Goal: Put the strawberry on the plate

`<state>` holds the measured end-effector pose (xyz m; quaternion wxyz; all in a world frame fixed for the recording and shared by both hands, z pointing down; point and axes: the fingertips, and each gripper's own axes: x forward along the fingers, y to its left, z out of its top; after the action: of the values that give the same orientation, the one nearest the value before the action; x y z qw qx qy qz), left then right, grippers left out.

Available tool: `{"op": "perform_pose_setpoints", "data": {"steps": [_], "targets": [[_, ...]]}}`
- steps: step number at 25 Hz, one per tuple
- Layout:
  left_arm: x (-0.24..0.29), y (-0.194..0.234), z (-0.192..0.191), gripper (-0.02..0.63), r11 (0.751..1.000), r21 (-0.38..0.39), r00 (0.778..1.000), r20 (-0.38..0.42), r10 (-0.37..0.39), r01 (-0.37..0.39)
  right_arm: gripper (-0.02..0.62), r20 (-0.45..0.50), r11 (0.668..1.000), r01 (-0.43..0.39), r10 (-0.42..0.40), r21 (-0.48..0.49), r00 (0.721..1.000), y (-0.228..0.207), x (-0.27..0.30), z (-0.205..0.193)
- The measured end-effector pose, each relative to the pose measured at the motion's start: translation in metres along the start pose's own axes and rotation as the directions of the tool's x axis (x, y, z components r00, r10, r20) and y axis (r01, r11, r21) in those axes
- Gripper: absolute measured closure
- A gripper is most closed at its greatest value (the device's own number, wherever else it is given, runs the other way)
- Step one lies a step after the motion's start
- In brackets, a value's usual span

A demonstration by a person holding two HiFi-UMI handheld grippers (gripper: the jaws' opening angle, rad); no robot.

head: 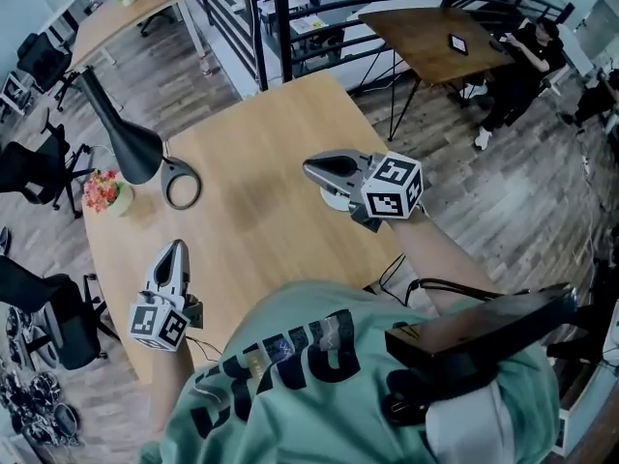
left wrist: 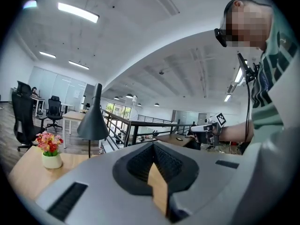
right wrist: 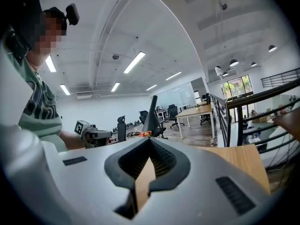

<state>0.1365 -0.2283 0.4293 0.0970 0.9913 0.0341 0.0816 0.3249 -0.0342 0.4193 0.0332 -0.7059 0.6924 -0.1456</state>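
Observation:
No strawberry shows in any view. In the head view a small white rim, apparently the plate (head: pixel 335 200), peeks out from under my right gripper (head: pixel 309 167) near the wooden table's (head: pixel 256 220) right side. That gripper hangs above the table, its jaws closed to a point with nothing between them. My left gripper (head: pixel 174 248) is over the table's near left corner, jaws shut and empty. Each gripper view looks level across the room: the left gripper (left wrist: pixel 153 145) faces the right one (left wrist: pixel 194 128), and the right gripper (right wrist: pixel 150 141) faces the left one (right wrist: pixel 108 134).
A black desk lamp (head: pixel 124 133) with a ring base (head: pixel 181 185) and a small pot of flowers (head: pixel 106 192) stand at the table's left edge. A black railing (head: pixel 290 13) runs behind the table. Office chairs (head: pixel 39 172) stand to the left.

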Motion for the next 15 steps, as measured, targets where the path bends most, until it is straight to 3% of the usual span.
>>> {"op": "perform_pose_setpoints", "data": {"steps": [9,15], "targets": [[-0.047,0.024,0.009,0.601,0.999,-0.044,0.998,0.051,0.026,-0.024,0.589,-0.016,1.0,0.022,-0.023,-0.022,1.0,0.035,0.022,0.01],[-0.048,0.013,0.006,0.601,0.999,-0.047,0.999,0.046,-0.008,0.01,0.589,-0.025,0.998,0.053,-0.053,-0.016,0.998,0.043,0.013,0.009]]}}
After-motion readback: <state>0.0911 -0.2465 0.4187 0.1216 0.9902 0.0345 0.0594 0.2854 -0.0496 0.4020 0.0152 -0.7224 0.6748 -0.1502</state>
